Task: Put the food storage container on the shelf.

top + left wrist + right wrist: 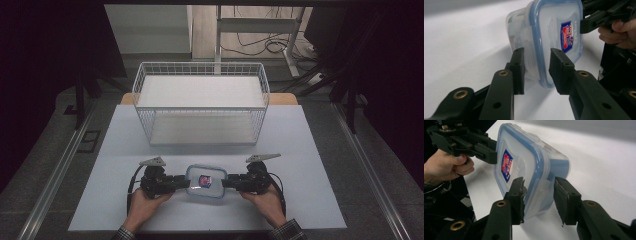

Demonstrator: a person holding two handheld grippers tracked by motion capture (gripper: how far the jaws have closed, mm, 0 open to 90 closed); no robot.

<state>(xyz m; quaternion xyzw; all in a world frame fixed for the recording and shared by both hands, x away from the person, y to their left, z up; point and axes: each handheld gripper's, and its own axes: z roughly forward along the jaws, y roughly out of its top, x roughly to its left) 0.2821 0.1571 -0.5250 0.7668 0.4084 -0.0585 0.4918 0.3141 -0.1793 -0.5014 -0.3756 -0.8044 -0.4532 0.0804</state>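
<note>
Two grippers, left (182,182) and right (227,182), jaws spread astride container (206,181), contact unclear.

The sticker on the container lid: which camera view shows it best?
The right gripper view: the sticker is large and sharp, its red and blue print visible on the lid. The left gripper view shows it nearly as large, but at a steeper angle. The high view gives only a tiny coloured spot.

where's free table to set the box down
Bare table lies left of the left claw, right of the right claw, and between the box and basket. Crowded at front centre, around the hands.
</note>
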